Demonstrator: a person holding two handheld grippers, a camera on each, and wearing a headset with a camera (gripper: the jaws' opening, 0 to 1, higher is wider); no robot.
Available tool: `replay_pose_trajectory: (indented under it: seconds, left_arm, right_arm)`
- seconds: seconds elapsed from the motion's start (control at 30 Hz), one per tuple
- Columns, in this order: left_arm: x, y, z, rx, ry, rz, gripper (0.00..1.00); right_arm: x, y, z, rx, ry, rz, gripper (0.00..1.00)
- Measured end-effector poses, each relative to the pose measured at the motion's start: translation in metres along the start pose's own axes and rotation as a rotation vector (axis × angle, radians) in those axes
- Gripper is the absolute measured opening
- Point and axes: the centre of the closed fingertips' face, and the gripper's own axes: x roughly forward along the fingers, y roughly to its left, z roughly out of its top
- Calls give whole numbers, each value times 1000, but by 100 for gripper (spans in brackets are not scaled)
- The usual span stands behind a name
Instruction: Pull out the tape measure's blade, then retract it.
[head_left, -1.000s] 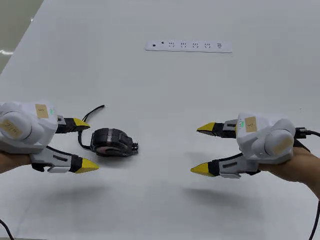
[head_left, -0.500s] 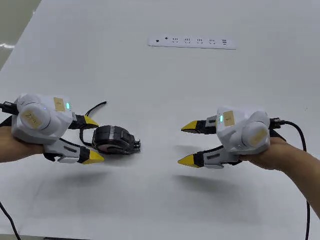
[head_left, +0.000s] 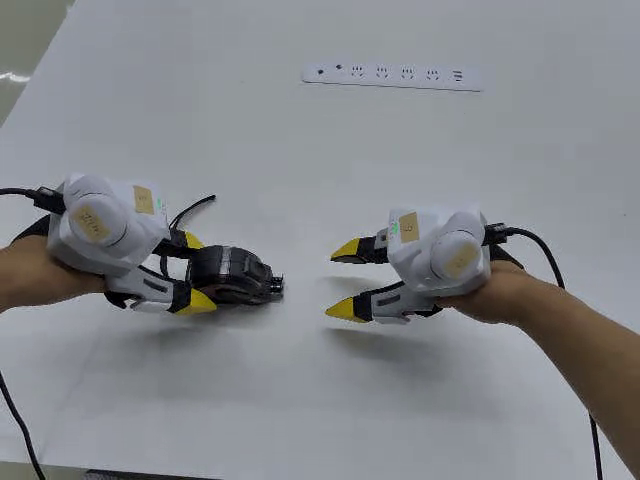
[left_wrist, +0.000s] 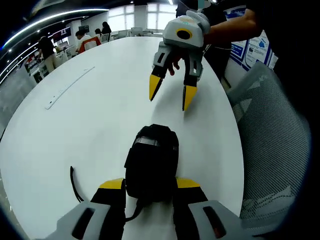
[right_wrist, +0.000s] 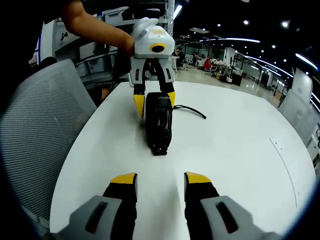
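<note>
1. We see an open-plan office or lab: long ceiling lights (left_wrist: 65, 14) with people (left_wrist: 82, 36) seated in the background.
2. We note a mesh office chair (right_wrist: 40, 130) beside the wide white tabletop (head_left: 300, 400) carrying a power strip (head_left: 392, 76).

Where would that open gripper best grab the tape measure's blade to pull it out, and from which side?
At the small blade tip poking from the tape measure's front end. That end faces the right gripper, whose jaws stand open, so come straight in from there and pinch it. The left gripper holds the body from behind, leaving that front free.
</note>
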Motion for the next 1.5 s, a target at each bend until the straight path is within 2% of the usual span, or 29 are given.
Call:
replay_pose_trajectory:
  seconds: [0.27,0.7,0.9,1.13,1.5]
  left_arm:
    - [1,-1,0,5,0,-23,30]
    - [1,-1,-1,28,-4,-21,29]
    - [1,-1,0,23,-7,-25,29]
    - [2,-2,0,21,-3,-30,29]
    - [2,-3,0,20,-9,-32,29]
  right_arm:
    - [17,0,3,18,-7,13,33]
    - [42,2,13,12,-8,37,29]
    - [50,1,17,11,-10,43,24]
    - [57,2,16,12,-2,49,18]
    - [62,3,19,3,-4,66,15]
